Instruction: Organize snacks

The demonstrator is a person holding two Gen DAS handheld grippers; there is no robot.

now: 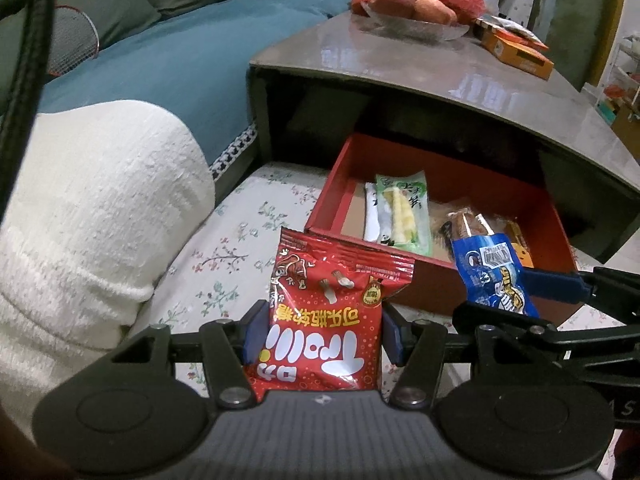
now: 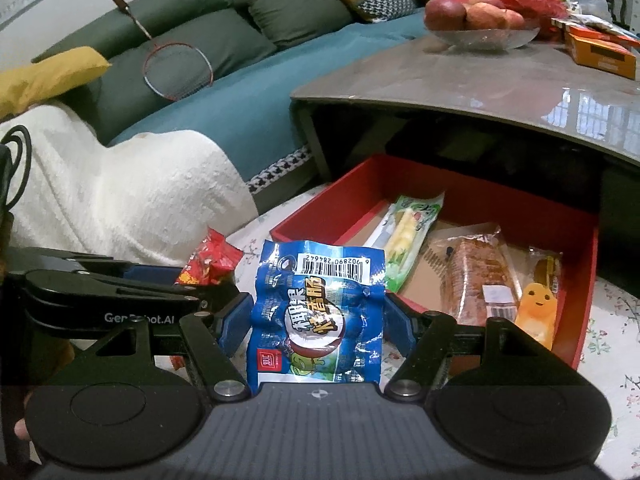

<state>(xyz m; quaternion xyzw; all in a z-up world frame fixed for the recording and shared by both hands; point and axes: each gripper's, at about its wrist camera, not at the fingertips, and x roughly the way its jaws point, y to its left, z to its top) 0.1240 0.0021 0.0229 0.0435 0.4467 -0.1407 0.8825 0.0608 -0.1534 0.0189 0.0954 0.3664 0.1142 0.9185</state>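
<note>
My left gripper (image 1: pixel 320 332) is shut on a red snack bag (image 1: pixel 328 312) and holds it upright just in front of the red box (image 1: pixel 440 168). My right gripper (image 2: pixel 316 320) is shut on a blue snack packet (image 2: pixel 316 312), also seen in the left wrist view (image 1: pixel 492 276), close to the box's near wall (image 2: pixel 320 216). The left gripper and red bag show at the left of the right wrist view (image 2: pixel 208 264). In the box lie a green-and-white packet (image 2: pixel 412 232), a brown bread pack (image 2: pixel 476 276) and an orange packet (image 2: pixel 540 304).
The box sits on a floral cloth (image 1: pixel 240 248) under a grey table top (image 2: pixel 480 80). On the table are a glass bowl of apples (image 2: pixel 480 36) and orange cartons (image 2: pixel 600 52). A white blanket (image 1: pixel 92 208) and teal sofa (image 2: pixel 248 100) lie left.
</note>
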